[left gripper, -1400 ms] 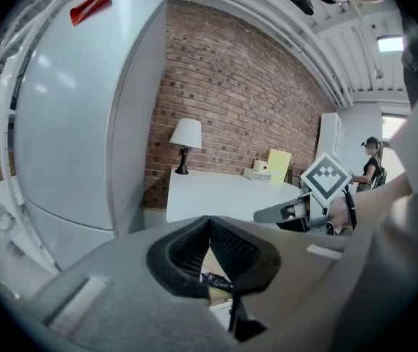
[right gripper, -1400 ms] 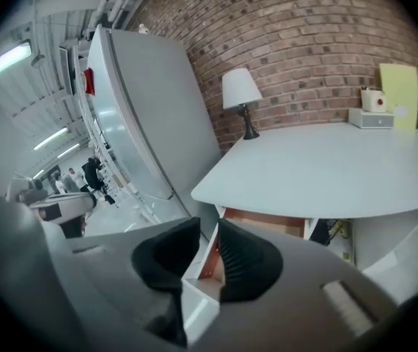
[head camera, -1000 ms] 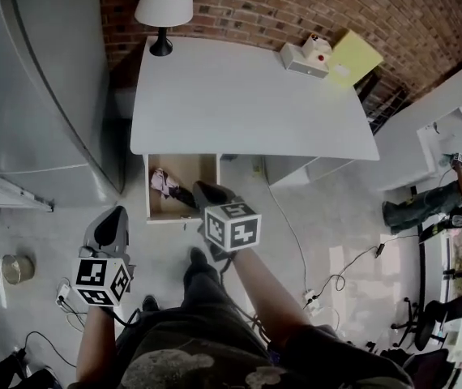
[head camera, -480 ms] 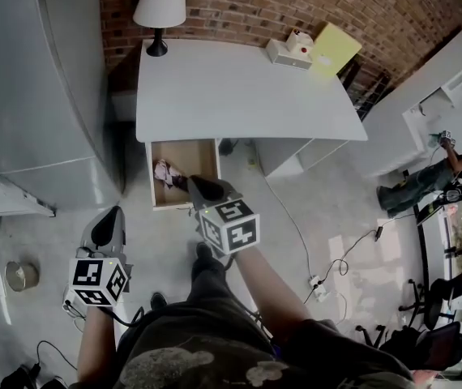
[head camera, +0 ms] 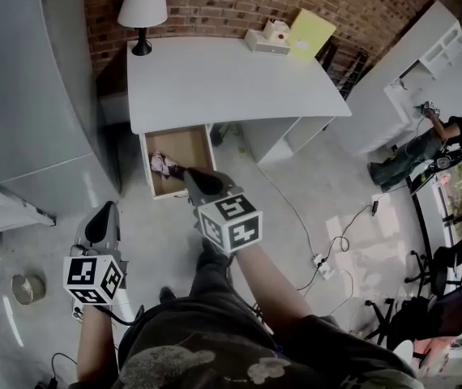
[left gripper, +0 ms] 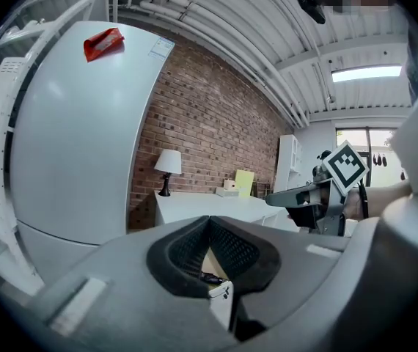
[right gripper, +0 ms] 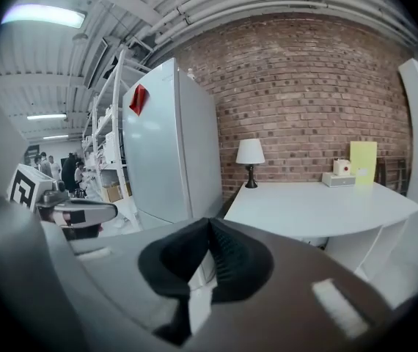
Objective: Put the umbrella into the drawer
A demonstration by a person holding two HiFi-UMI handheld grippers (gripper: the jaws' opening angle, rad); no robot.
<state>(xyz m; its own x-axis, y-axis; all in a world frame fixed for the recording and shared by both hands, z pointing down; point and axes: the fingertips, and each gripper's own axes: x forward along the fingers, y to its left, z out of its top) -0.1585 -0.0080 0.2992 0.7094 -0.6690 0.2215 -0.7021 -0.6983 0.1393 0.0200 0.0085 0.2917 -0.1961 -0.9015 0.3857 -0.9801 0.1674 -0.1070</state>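
The umbrella [head camera: 164, 165], a pink-and-white bundle with a dark handle, lies in the open wooden drawer [head camera: 187, 145] under the white desk [head camera: 223, 79]. My right gripper [head camera: 202, 181] hangs shut and empty just in front of the drawer's near right corner. Its pads meet with nothing between them in the right gripper view [right gripper: 209, 235]. My left gripper [head camera: 101, 224] is further back and to the left over the floor, also shut and empty [left gripper: 210, 229]. Past its closed jaws a strip of the drawer [left gripper: 216, 273] shows.
A large white fridge [head camera: 20, 96] stands left of the desk. On the desk are a lamp [head camera: 142, 10], a white box [head camera: 267, 40] and a yellow board [head camera: 312, 32]. Cables and a power strip [head camera: 326, 267] lie on the floor at right, a metal bin [head camera: 27, 288] at left.
Both grippers have risen and drawn a little back from the drawer. The head view has swung, so desk and drawer now sit further left. The umbrella stays in the drawer.
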